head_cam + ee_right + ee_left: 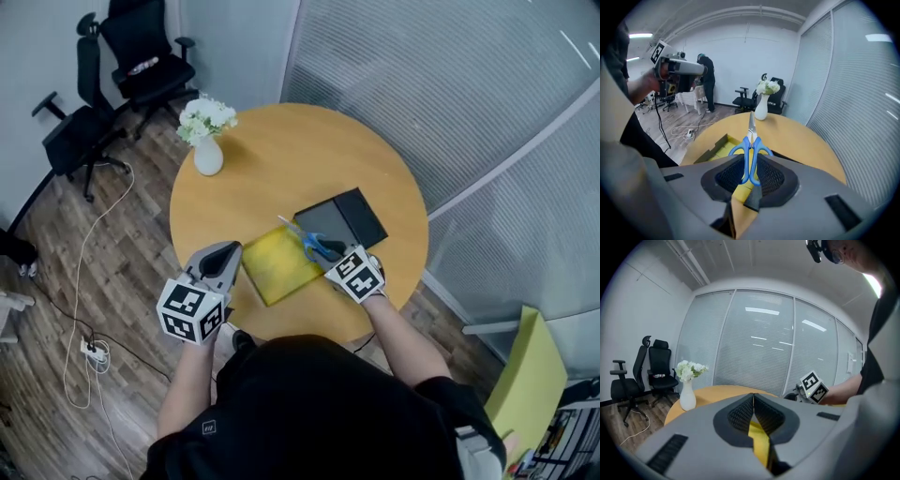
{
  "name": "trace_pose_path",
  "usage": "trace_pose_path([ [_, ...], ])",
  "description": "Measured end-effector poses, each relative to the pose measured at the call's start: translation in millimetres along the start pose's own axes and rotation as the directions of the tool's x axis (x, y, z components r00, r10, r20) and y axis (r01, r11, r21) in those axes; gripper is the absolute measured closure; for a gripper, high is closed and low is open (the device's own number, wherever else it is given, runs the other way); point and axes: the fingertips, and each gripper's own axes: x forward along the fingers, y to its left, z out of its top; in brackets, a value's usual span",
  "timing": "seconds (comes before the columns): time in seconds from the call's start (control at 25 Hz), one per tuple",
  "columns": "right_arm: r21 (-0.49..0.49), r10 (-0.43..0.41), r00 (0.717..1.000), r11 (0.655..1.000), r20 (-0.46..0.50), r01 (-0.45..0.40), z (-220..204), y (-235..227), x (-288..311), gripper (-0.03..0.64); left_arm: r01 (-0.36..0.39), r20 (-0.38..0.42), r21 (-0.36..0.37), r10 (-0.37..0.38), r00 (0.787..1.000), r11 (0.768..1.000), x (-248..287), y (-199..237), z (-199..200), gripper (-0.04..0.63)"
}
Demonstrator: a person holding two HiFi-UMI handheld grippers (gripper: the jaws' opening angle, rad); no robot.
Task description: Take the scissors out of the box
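Our right gripper [751, 177] clamps blue scissors [750, 140] mid-frame, handles partly buried between its jaws, our left gripper [753, 409] closed, empty, yellow box [760, 444] barely peeking beneath.

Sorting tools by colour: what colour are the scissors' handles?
The scissors have blue handles; right gripper view.

I've got the scissors [750, 140] clamped by one blue handle loop in the right gripper [750, 174]. They are lifted clear above the box [272, 264], with the silver blades closed and pointing away, slightly down. The box is open with a yellow inside, shallow, lying flat near the table's [281, 159] front edge.
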Motion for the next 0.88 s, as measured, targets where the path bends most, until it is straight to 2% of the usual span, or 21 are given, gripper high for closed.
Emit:
trace_pose_path([
  [0.16,0.051,-0.014,0.989,0.999,0.148,0.006,23.6,-20.7,-32.6,0.52,-0.031,0.052,0.029,0.029,0.998,0.999,16.3,-5.4,30.7,0.58],
  [0.28,0.107,-0.006,0.961,0.994,0.277,-0.025,41.5,-27.9,-60.3,0.52,-0.038,0.073,0.043,0.035,0.997,0.998,23.9,-11.1,47.4,0.58],
  [0.44,0.197,-0.01,0.892,0.976,0.452,-0.088,59.2,-40.5,-101.2,0.52,-0.023,0.09,0.071,0.017,0.996,0.997,32.9,-22.4,67.2,0.58],
  [0.6,0.236,-0.053,0.827,0.967,0.56,-0.098,69.7,-55.8,-139.6,0.52,-0.016,0.096,0.109,0.005,0.995,0.994,39.8,-31.1,81.4,0.581],
  [0.76,0.24,-0.098,0.761,0.968,0.642,-0.078,88.9,-69.4,-173.9,0.52,0.002,0.094,0.164,-0.018,0.995,0.986,45.8,-39.1,96.4,0.58],
  [0.88,0.192,-0.079,0.725,0.978,0.684,-0.075,112.9,-75.5,-187.6,0.52,0.032,0.102,0.19,-0.052,0.993,0.981,52.1,-46.1,112.7,0.58],
])
